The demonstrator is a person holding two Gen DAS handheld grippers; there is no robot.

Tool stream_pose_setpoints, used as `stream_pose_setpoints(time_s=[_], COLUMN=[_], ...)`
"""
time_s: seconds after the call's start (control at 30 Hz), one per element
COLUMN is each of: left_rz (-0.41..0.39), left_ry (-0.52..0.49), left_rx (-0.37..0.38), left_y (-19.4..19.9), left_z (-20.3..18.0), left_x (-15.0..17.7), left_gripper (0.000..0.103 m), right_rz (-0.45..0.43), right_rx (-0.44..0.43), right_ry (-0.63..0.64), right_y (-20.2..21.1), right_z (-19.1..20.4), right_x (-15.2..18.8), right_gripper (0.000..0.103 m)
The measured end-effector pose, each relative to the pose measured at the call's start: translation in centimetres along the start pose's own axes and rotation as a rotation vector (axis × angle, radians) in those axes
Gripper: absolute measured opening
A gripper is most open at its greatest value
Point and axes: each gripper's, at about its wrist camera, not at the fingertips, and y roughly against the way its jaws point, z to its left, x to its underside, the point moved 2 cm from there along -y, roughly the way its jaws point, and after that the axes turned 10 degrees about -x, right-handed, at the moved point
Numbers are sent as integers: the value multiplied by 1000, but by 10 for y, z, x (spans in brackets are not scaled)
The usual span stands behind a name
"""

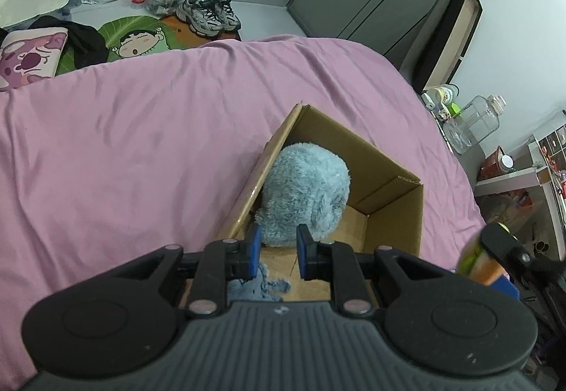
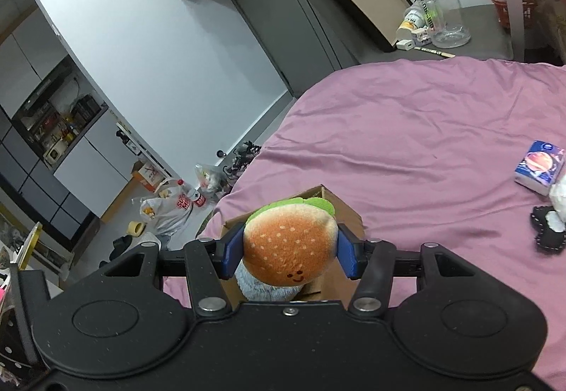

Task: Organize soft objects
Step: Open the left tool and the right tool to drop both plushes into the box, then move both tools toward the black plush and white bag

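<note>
While the left gripper (image 1: 277, 255) hangs released above the box (image 1: 396, 214), right gripper (image 2: 288, 251) jaws grasp the burger plush (image 2: 288, 244)

A cardboard box (image 1: 392, 210) stands on the bed (image 1: 141, 143), with a fluffy toy (image 1: 304, 193) inside, against its left wall. The right claw (image 2: 289, 251) holds a burger toy (image 2: 290, 242) above the box. A tissue pack (image 2: 539, 166) lies on the bed, well right.

Even, soft indoor light, faint shadows, strong fisheye bending at edges, sharp focus, no glare
</note>
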Motion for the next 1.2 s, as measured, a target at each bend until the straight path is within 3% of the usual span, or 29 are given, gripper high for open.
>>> stream_pose_setpoints(time_s=[0.27,0.4,0.57,0.73,0.97,1.2], left_rz=[20,25,8,-30,-48,-92], left_ry=[-12,-26,-37,-55,-79,-118], left_rx=[-19,-47,-68,-86,-102,-109], left_y=[2,5,14,30,51,78], left_z=[-5,-9,-14,-23,-42,-69], left_x=[-2,0,3,7,19,35], left_gripper=[27,40,54,67,70,70], right_rz=[45,57,41,61,64,30], right_rx=[-17,-43,-21,61,126,130], right_ry=[16,5,-25,-45,-62,-86], right_y=[-23,-21,-5,14,49,89], right_z=[10,14,7,-3,-19,-39], right_x=[0,4,-2,-5,-9,-22], right_gripper=[59,83,83,83,85,89])
